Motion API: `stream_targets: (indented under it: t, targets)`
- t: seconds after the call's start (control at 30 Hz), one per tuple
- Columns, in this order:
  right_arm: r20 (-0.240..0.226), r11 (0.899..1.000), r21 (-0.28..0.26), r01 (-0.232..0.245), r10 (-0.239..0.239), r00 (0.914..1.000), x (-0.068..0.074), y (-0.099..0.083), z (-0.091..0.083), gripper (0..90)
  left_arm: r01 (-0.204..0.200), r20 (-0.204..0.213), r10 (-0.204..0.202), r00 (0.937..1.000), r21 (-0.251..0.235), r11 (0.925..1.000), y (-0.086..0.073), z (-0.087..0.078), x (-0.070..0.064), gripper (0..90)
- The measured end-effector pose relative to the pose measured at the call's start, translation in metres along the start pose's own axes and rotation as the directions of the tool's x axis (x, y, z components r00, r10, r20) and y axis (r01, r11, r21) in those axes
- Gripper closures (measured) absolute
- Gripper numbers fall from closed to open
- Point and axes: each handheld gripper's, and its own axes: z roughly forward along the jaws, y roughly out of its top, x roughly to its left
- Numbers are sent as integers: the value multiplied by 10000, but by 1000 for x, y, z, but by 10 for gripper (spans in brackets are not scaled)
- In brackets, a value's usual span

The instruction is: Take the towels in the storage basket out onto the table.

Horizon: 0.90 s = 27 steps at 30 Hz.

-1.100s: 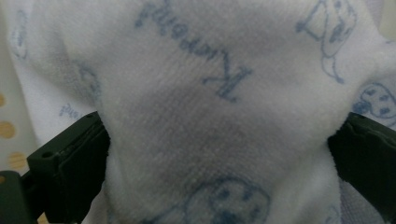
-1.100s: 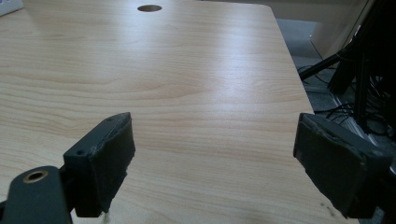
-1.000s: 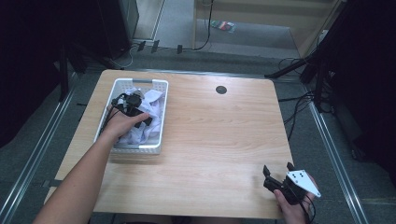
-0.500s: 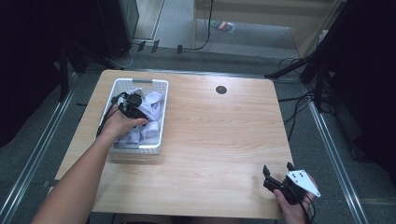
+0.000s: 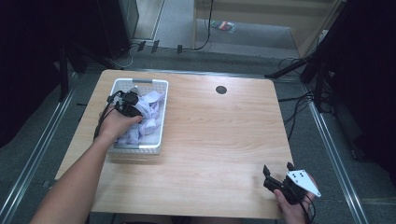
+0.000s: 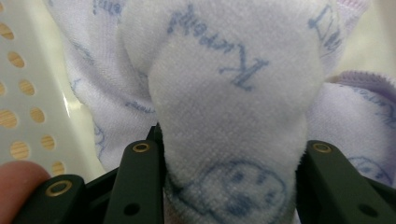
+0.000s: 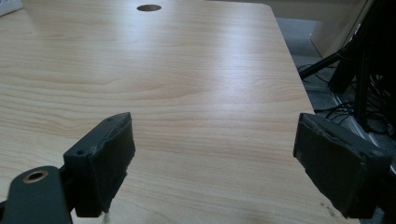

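Observation:
A white perforated basket (image 5: 140,150) stands on the left part of the wooden table (image 5: 219,135) and holds several white cloths with pale blue print (image 5: 152,100). My left gripper (image 5: 133,105) reaches down into the basket. In the left gripper view its jaws (image 6: 231,186) press on both sides of a bunched white cloth (image 6: 233,93), with the basket wall (image 6: 28,79) at the left. My right gripper (image 5: 278,168) rests near the table's front right corner. Its jaws (image 7: 212,154) stand wide apart over bare wood with nothing between them.
A round dark cable hole (image 5: 221,89) sits at the back centre of the table and also shows as a cable hole (image 7: 149,7) in the right gripper view. Cables and stand legs (image 5: 299,70) lie on the floor to the right.

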Motion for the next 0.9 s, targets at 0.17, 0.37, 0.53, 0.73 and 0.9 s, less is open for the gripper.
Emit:
stream_targets:
  t: [0.17, 0.37, 0.53, 0.73, 0.9]
  targets:
    - [-8, 10000, -1, -11, 11, 10000, 0, 0, 0, 127, -4, 133, 5, 9999, -121, 9999, 0, -9, 4, 585]
    - [10, 10000, 20, 13, -13, 10000, 0, 0, 0, 127, -14, 172, 19, 9999, -275, 9996, 3, -27, 6, 582]
    - [12, 10000, 13, 17, -17, 10000, 0, 0, 0, 127, -157, 157, 166, 9997, -584, 9982, 4, -43, 7, 579]
    - [6, 10000, 0, 23, -23, 10000, 0, 0, 0, 127, -226, 282, 248, 9993, -749, 9969, 9, -62, 9, 573]
    - [2, 10000, 7, 35, -35, 10000, 0, 0, 0, 127, -453, 222, 474, 9986, -863, 9952, 12, -76, 7, 571]
